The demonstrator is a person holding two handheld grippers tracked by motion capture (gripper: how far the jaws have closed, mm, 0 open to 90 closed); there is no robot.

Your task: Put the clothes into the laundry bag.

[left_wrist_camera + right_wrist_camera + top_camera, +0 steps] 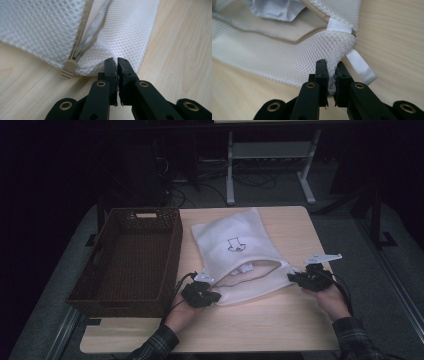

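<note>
The mesh laundry bag (pixel 239 257) lay on the table (pixel 295 320) beside the basket (pixel 131 257), mouth unzipped. Left gripper (pixel 117 60) and right gripper (pixel 331 65) each had jaws clamped on a near corner. Judged step: grasp secured; next, a level, joint lift toward the basket.

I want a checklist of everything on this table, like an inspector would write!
Surface: pale wooden table, bare near the front edge.
Job's things: white mesh zip bag, lying flat, zipper open, white cloth inside; beige zipper pull at its left corner.
Clutter: dark brown woven basket, left of the bag, looks empty.
Grippers: left gripper shut on the bag's left corner; right gripper shut on the right corner by a white loop tab.
Cables: black cable trailing from the left gripper.
Surroundings: dark room, grey floor, a metal table frame behind.
</note>
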